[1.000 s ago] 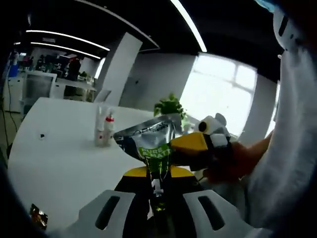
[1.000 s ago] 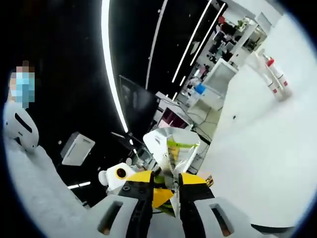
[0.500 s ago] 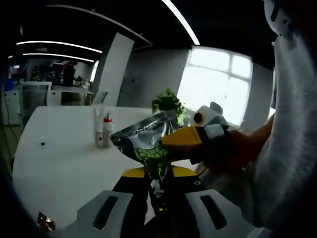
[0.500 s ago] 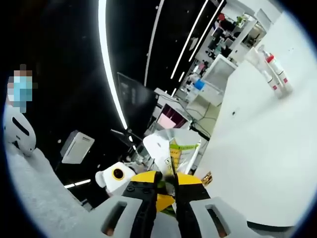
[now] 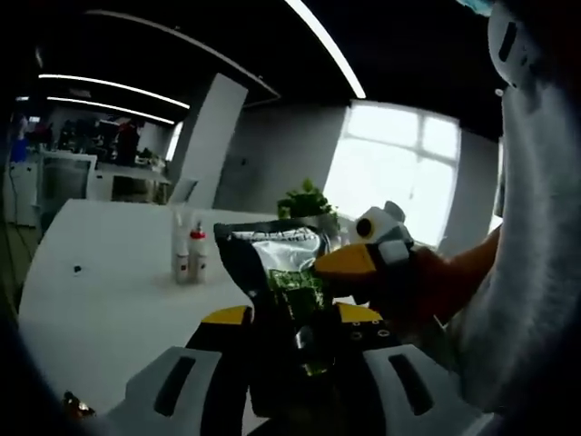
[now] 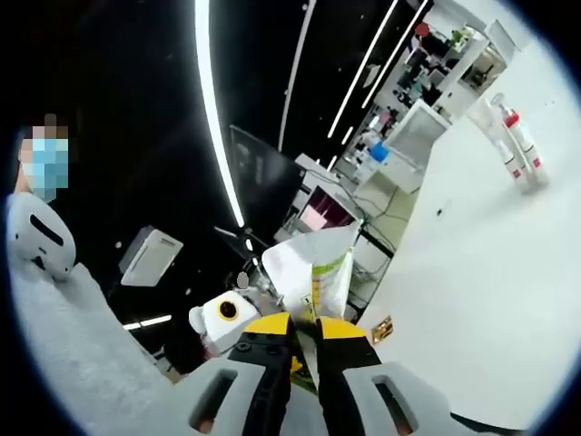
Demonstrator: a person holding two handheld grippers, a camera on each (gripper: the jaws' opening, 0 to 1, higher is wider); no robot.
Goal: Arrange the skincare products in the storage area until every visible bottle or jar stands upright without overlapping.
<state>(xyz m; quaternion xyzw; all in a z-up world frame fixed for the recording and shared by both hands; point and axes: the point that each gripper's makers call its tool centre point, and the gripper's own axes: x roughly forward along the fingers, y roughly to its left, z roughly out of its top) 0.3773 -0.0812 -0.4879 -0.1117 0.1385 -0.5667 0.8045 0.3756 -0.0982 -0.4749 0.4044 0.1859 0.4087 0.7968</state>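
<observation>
One foil pouch (image 5: 283, 272) with a green label is held up above the white table (image 5: 109, 300), and two grippers grip it at once. In the left gripper view, the left gripper (image 5: 295, 338) has its yellow-tipped jaws clamped on the pouch's lower edge, while the right gripper (image 5: 363, 259) comes in from the right and pinches the pouch's side; a hand (image 5: 427, 286) in a light sleeve holds it. In the right gripper view, the right gripper (image 6: 303, 329) has its two jaws pressed tight together on the same pouch (image 6: 318, 268), whose silver back rises just above the jaw tips, and the left gripper (image 6: 227, 313) shows low down beside it. Farther back on the table (image 6: 472, 272) stand two small bottles (image 5: 189, 256), upright and side by side, one with a red cap and one clear; the right gripper view shows the same two bottles (image 6: 516, 145) well apart from the pouch. One small dark wrapper (image 6: 381, 329) lies near the table's edge. One green potted plant (image 5: 307, 198) stands behind the pouch, before a bright window (image 5: 399, 173). Long ceiling lights (image 6: 213, 127) run overhead.
</observation>
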